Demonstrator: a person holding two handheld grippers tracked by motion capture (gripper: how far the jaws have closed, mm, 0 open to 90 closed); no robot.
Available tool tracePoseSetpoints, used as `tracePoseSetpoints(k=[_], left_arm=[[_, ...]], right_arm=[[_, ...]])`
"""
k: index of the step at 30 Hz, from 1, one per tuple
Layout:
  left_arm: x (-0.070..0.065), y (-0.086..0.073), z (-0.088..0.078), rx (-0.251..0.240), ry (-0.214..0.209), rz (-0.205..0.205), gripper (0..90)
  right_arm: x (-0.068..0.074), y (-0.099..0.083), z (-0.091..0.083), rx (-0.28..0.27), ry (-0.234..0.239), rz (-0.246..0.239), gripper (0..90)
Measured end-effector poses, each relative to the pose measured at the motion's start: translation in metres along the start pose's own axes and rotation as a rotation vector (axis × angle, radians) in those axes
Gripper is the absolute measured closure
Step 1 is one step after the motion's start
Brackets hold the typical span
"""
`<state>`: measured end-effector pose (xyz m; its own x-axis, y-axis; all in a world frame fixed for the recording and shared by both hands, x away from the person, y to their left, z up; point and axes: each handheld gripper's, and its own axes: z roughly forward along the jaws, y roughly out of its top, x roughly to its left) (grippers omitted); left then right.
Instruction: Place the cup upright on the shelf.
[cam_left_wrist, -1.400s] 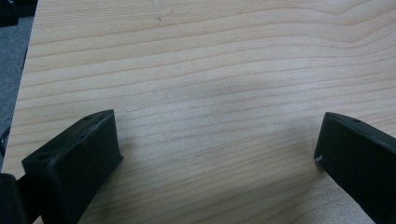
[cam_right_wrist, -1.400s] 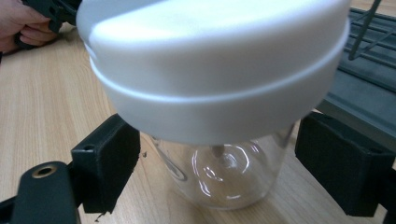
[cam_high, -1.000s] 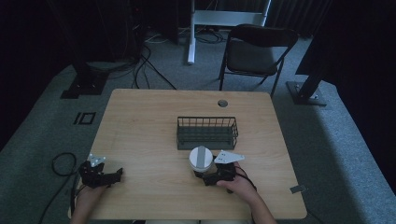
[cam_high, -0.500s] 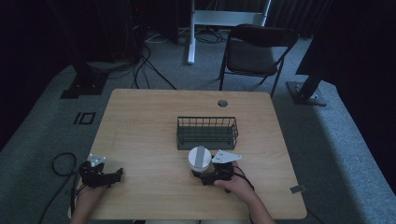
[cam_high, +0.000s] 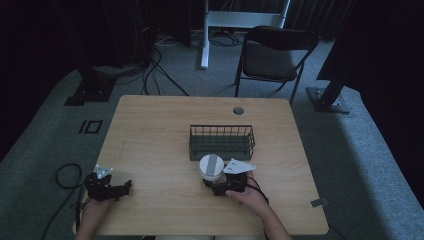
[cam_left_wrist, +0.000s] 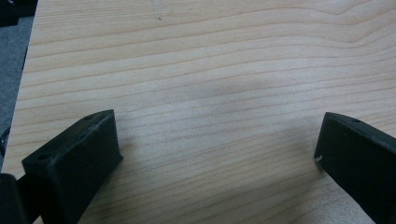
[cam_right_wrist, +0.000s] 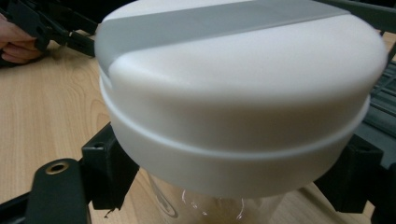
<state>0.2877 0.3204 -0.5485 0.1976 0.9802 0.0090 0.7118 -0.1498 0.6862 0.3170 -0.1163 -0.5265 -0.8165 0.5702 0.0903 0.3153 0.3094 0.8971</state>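
Observation:
A clear jar with a white lid crossed by a grey stripe (cam_high: 211, 166) stands just in front of the wire basket (cam_high: 221, 135). My right gripper (cam_high: 214, 179) comes at it from the near side. In the right gripper view the lid (cam_right_wrist: 233, 79) looms close, and the two black jaws sit on either side of the clear body under it, shut on the jar. My left gripper (cam_high: 122, 189) rests at the table's near left corner. Its jaws are wide open over bare wood (cam_left_wrist: 217, 140).
The dark wire basket sits mid-table with nothing visible in it. A round cable hole (cam_high: 238, 110) lies near the far edge. A folding chair (cam_high: 275, 55) stands beyond the table. The person's other hand (cam_right_wrist: 14, 42) shows far off in the right gripper view.
The jar and my right gripper have shifted slightly left together. The left gripper has stayed put.

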Motion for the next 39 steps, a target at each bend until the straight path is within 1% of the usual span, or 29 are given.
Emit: tracePoseSetpoints(k=[4, 6, 9, 12, 14, 18, 19, 25, 28, 31, 32, 33, 36, 39], left_arm=[[0.000, 0.000, 0.000, 0.000, 0.000, 0.000, 0.2], [0.000, 0.000, 0.000, 0.000, 0.000, 0.000, 0.1], [0.000, 0.000, 0.000, 0.000, 0.000, 0.000, 0.1], [0.000, 0.000, 0.000, 0.000, 0.000, 0.000, 0.1], [0.000, 0.000, 0.000, 0.000, 0.000, 0.000, 0.1], [0.000, 0.000, 0.000, 0.000, 0.000, 0.000, 0.1], [0.000, 0.000, 0.000, 0.000, 0.000, 0.000, 0.1], [0.000, 0.000, 0.000, 0.000, 0.000, 0.000, 0.2], [0.000, 0.000, 0.000, 0.000, 0.000, 0.000, 0.2], [0.000, 0.000, 0.000, 0.000, 0.000, 0.000, 0.2], [0.000, 0.000, 0.000, 0.000, 0.000, 0.000, 0.1], [0.000, 0.000, 0.000, 0.000, 0.000, 0.000, 0.2], [0.000, 0.000, 0.000, 0.000, 0.000, 0.000, 0.1], [0.000, 0.000, 0.000, 0.000, 0.000, 0.000, 0.1]], right_arm=[[0.001, 0.004, 0.000, 0.003, 0.013, -0.003, 18.3], [0.002, 0.006, 0.000, -0.001, 0.015, -0.013, 18.3], [0.003, 0.011, 0.000, -0.009, 0.020, -0.011, 18.3], [0.004, 0.017, 0.000, -0.015, 0.016, -0.022, 18.3], [0.004, 0.021, 0.000, -0.018, 0.022, -0.024, 18.3], [0.005, 0.028, -0.001, -0.034, 0.021, -0.024, 18.3], [0.005, 0.031, -0.001, -0.036, 0.027, -0.028, 18.3], [0.007, 0.044, -0.002, -0.052, 0.025, -0.043, 18.3], [0.007, 0.050, -0.003, -0.065, 0.023, -0.039, 18.3], [0.005, 0.056, -0.005, -0.077, 0.011, -0.041, 18.3], [0.004, 0.058, -0.005, -0.082, 0.007, -0.031, 18.3], [0.003, 0.061, -0.006, -0.087, 0.006, -0.034, 18.3], [-0.001, 0.068, -0.009, -0.102, -0.024, -0.041, 18.3], [-0.006, 0.075, -0.013, -0.124, -0.046, -0.034, 18.3]])
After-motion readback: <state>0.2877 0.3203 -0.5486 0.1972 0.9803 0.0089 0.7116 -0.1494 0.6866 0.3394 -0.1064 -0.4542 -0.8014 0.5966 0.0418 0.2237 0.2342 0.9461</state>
